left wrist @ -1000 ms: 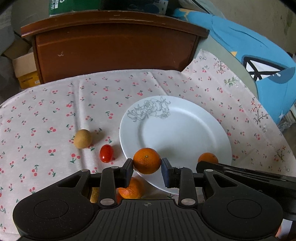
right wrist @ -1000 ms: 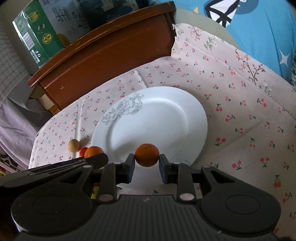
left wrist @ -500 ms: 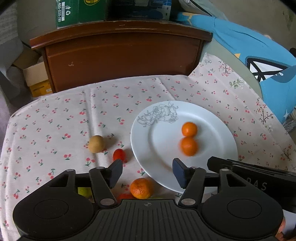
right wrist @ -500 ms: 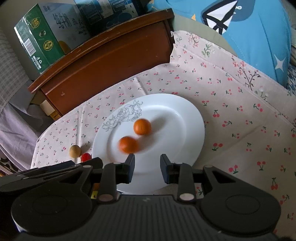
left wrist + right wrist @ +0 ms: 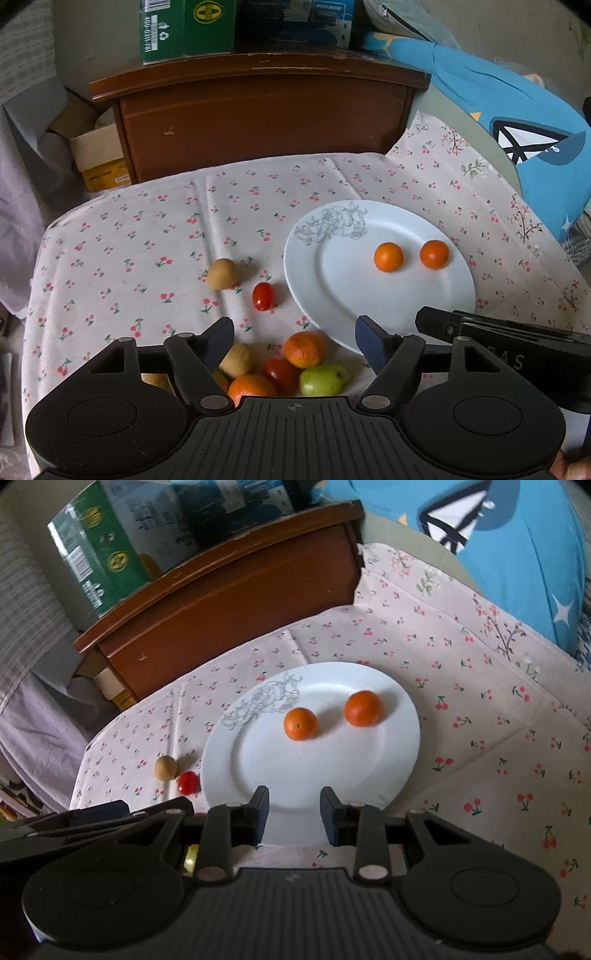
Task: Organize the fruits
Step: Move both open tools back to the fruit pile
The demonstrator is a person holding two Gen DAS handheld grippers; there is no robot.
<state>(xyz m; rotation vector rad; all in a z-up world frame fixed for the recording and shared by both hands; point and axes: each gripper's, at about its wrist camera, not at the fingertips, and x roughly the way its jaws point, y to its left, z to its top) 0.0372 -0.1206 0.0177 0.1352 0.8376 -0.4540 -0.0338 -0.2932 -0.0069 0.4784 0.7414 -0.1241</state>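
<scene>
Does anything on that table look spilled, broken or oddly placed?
Nothing looks spilled or broken. Two oranges sit on the white plate, while the other fruit lies loose on the cloth, mostly bunched near the plate's front edge.

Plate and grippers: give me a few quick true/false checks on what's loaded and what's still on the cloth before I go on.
1. Two oranges lie on the white plate. True.
2. The left gripper grips an orange. False: it is open and empty.
3. A cherry tomato lies on the cloth left of the plate. True.
4. The green fruit is on the plate. False: it sits on the cloth near the left gripper.
5. The right gripper is open and empty. True.
</scene>
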